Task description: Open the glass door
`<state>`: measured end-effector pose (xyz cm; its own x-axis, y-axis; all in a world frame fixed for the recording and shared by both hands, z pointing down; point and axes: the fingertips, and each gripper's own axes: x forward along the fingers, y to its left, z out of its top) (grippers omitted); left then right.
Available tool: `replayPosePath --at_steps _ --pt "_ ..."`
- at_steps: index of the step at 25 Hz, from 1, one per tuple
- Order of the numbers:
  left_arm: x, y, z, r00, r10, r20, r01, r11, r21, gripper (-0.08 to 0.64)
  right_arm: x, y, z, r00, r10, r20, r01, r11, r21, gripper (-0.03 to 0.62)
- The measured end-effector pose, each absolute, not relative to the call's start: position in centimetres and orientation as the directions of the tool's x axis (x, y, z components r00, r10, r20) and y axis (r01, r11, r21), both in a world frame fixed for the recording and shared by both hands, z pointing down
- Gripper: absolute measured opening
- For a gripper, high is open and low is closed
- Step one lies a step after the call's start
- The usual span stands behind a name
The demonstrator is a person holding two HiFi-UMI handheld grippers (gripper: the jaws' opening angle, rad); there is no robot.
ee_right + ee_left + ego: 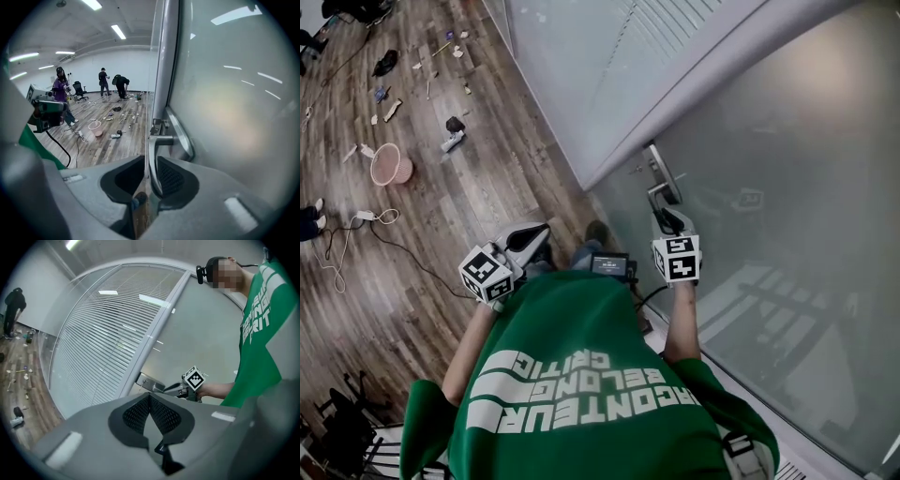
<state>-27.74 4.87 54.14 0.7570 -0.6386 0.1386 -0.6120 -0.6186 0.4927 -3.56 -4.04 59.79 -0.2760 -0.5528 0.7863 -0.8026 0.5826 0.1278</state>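
Observation:
The frosted glass door fills the right of the head view. Its metal lever handle sits on a long plate near the door's edge. My right gripper is shut on the lever. In the right gripper view the handle runs down between the closed jaws of my right gripper. My left gripper hangs apart from the door, low by my body. Seen in its own view, the left gripper is shut with nothing in it, and the handle plate lies beyond it.
A grey door frame separates the door from a glass wall with blinds. On the wooden floor lie a pink basket, cables and scattered small items. Several people stand far off.

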Motion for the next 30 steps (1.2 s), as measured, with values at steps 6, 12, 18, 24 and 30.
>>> replayPosePath --at_steps 6,12,18,24,30 --pt "-27.9 3.8 53.3 0.729 -0.668 0.149 -0.646 -0.599 0.473 0.009 -3.8 -5.2 61.9 -0.229 -0.418 0.879 -0.778 0.622 0.093 0.075" --pt "-28.8 2.7 54.5 0.684 -0.71 0.168 -0.686 -0.549 0.477 0.009 -4.4 -6.2 64.6 -0.187 -0.255 0.949 -0.751 0.66 0.029 0.078" --pt "-29.3 2.3 54.2 0.638 -0.75 0.173 -0.72 -0.503 0.478 0.009 -4.6 -6.6 67.6 -0.082 -0.106 0.991 -0.714 0.7 0.016 0.052" --pt "-31.0 2.1 54.6 0.581 -0.795 0.174 -0.751 -0.441 0.491 0.009 -5.1 -5.3 68.5 -0.09 -0.017 0.996 -0.675 0.737 -0.048 -0.008" --pt "-30.9 1.5 54.5 0.579 -0.799 0.161 -0.745 -0.44 0.501 0.009 -5.4 -4.7 68.9 -0.18 -0.022 0.983 -0.657 0.747 -0.103 -0.008"
